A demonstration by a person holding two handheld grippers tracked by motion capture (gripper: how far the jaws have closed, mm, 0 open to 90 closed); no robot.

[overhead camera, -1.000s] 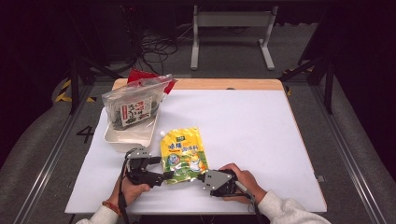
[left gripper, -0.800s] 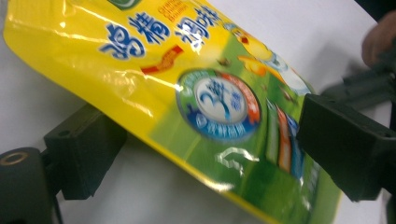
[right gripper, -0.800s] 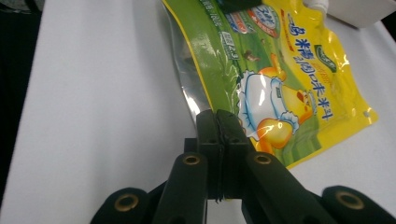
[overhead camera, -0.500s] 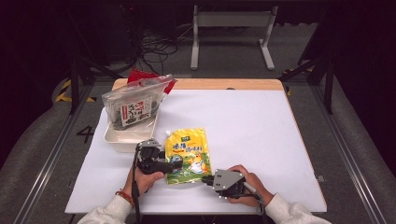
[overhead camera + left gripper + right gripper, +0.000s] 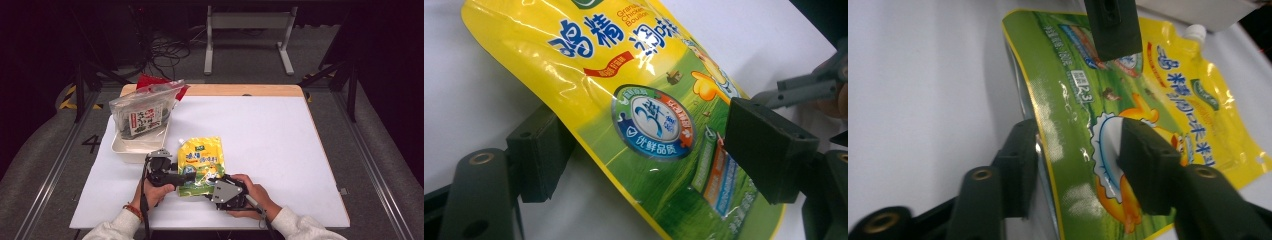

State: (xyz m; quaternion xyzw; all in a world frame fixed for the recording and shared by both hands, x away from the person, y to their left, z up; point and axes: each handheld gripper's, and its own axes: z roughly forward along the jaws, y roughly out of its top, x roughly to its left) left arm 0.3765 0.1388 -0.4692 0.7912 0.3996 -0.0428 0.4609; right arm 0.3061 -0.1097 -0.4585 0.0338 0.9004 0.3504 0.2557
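A yellow and green spouted pouch (image 5: 202, 159) lies on the white table, near the front. My left gripper (image 5: 187, 178) comes at it from the left. Its jaws have just been closing and now clamp the pouch (image 5: 644, 115), one pad under the edge and one on the printed face, with the gripper (image 5: 651, 150) shut on it. My right gripper (image 5: 211, 185) meets the pouch's bottom edge from the front. Its jaws have just been opening. In the right gripper view the gripper (image 5: 1083, 167) straddles the green end of the pouch (image 5: 1073, 100) with its pads apart.
A white tray (image 5: 125, 148) stands behind and left of the pouch and holds a clear bag of seaweed (image 5: 142, 114), with something red (image 5: 150, 80) behind it. The table's front edge runs just under both hands. The white table (image 5: 280, 145) stretches to the right.
My left gripper has slid right onto the pouch's edge and closed on it. The right gripper's jaws have spread apart at the pouch's bottom edge.
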